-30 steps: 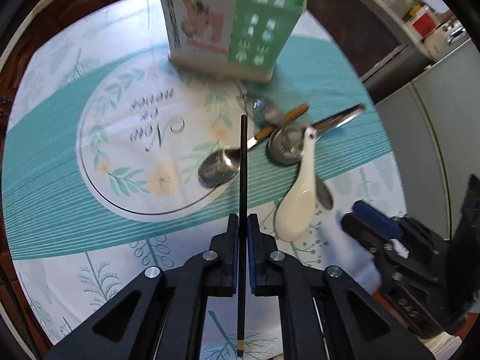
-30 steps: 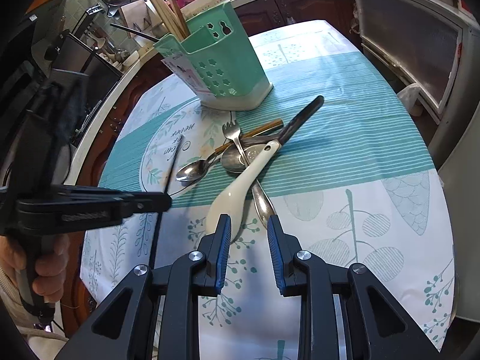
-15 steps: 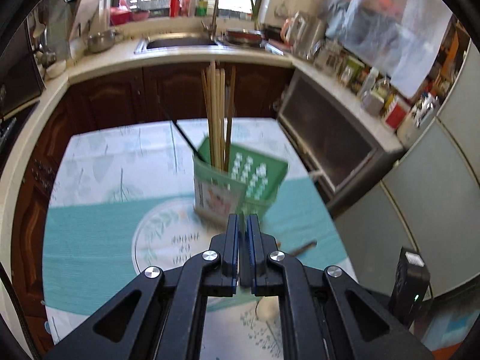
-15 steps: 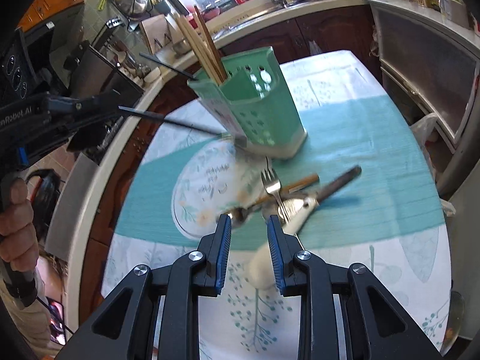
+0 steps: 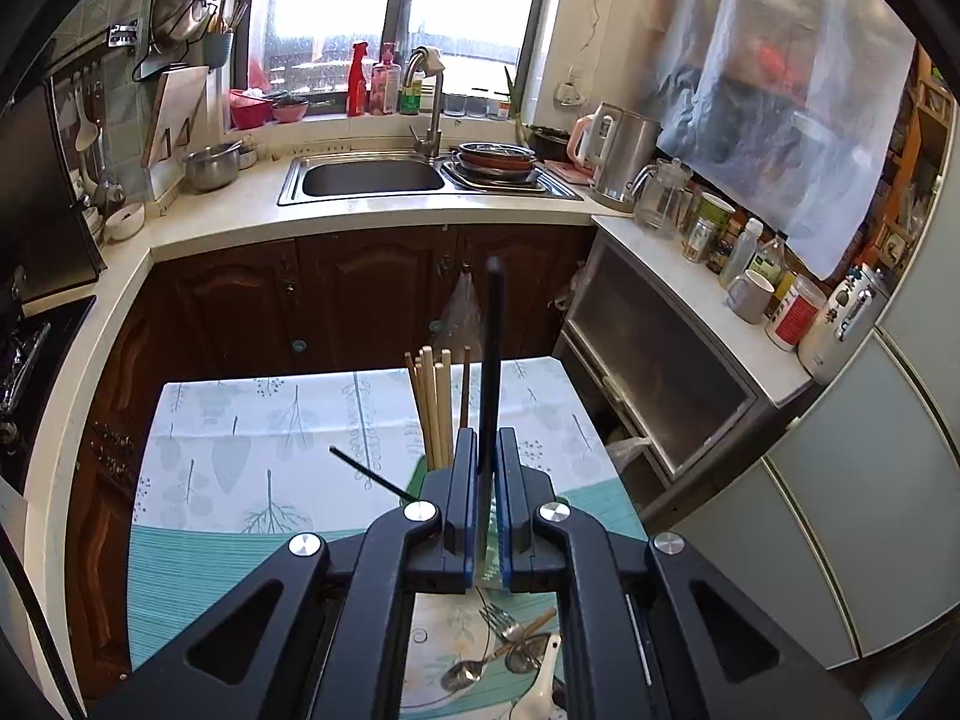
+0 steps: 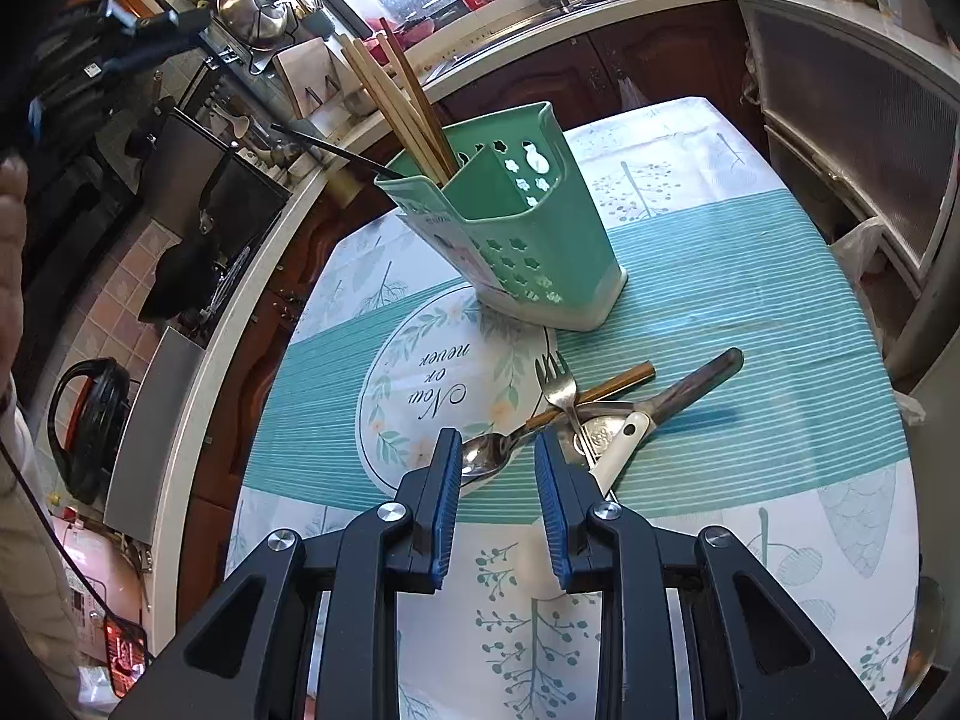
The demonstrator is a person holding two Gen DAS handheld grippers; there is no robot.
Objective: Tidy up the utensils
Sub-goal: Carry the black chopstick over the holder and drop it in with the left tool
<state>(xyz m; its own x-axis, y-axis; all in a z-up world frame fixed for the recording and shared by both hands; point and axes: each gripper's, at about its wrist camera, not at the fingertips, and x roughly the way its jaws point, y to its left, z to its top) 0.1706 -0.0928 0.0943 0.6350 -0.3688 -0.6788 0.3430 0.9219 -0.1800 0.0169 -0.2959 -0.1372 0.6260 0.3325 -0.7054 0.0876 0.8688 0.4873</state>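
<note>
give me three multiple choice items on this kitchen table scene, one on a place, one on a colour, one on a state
1. Where does the fork lie?
A. inside the holder
B. on the tablecloth in the utensil pile
C. in the sink

2. What colour is the utensil holder?
A. green
B. red
C. black

3. How do the jaws of the left gripper stand?
A. wide open and empty
B. shut on a white spoon
C. shut on a black chopstick

Answers:
1. B, the fork rests across the spoons in front of the holder.
2. A, its perforated walls are mint green.
3. C, the left wrist view shows the dark stick pinched between the closed pads and rising above them.
</note>
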